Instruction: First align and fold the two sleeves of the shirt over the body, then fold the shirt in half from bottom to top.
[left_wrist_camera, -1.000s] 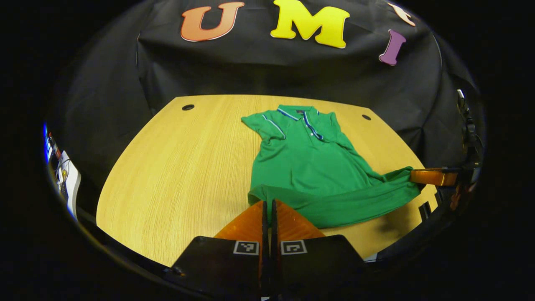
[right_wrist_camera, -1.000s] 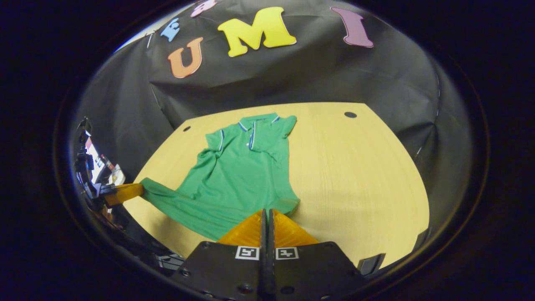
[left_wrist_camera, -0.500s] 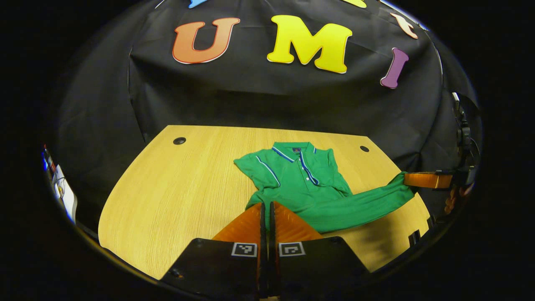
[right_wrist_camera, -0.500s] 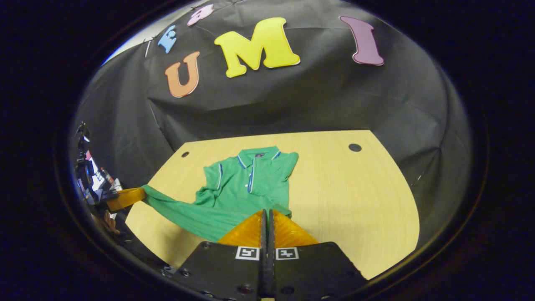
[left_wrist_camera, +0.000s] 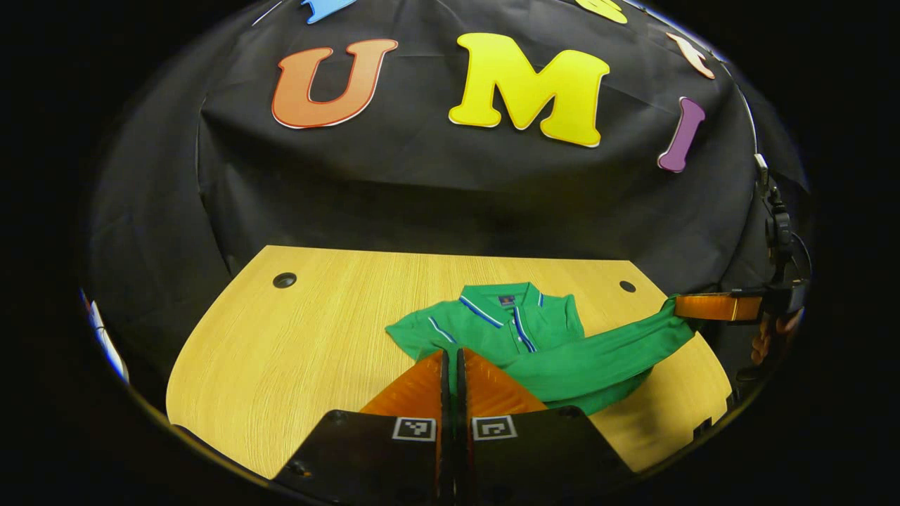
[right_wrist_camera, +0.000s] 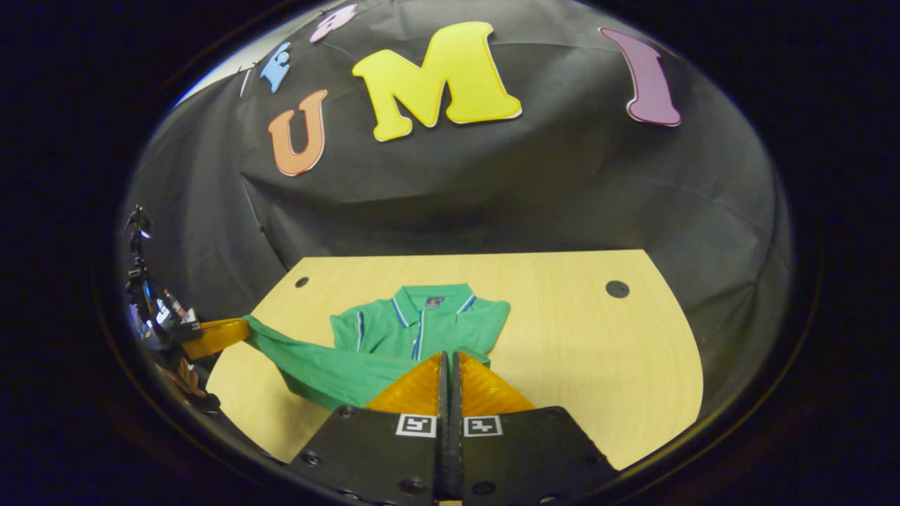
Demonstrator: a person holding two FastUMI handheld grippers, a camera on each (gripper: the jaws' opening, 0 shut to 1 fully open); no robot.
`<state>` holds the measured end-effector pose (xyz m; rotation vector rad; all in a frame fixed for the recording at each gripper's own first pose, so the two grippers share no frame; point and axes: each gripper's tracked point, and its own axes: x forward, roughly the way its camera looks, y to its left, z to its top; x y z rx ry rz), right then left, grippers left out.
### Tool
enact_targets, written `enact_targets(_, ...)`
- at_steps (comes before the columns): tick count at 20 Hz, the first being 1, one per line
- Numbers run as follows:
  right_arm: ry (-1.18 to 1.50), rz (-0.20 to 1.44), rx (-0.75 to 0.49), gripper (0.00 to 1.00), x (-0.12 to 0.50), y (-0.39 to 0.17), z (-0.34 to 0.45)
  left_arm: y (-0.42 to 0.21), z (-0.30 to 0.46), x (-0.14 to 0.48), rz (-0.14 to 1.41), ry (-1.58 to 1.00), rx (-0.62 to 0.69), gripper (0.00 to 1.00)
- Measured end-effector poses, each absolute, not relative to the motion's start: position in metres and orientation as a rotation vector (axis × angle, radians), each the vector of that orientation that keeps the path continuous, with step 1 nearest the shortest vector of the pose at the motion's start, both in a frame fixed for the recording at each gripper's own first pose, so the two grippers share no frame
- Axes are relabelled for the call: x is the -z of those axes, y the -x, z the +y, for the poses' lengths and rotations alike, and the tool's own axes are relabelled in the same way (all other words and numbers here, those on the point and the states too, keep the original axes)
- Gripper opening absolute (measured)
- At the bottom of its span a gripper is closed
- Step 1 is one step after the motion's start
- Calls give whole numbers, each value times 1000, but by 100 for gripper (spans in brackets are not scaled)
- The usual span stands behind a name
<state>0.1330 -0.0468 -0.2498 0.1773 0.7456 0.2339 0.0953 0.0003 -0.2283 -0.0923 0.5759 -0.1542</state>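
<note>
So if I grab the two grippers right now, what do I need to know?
Left gripper: shut on the shirt, at a hem corner.
Right gripper: shut on the other hem corner.
The hem hangs lifted between them above the wooden table; the collar end lies flat.
Done: both sleeves look folded onto the body.
Left: carry the hem forward to the collar, lay it down evenly and let go.
</note>
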Motion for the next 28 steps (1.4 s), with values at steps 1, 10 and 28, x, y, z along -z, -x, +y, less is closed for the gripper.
enact_targets(1,-182,742,-229,0,248,-148,-46,-110,1,228,572,108,157,6)
enact_targets(10,-171,680,-190,0,253,-281,-40,-238,17,233,520,119,146,6)
enact_targets(28,-44,502,-114,96,227,-287,-38,-253,25,201,401,57,19,100)
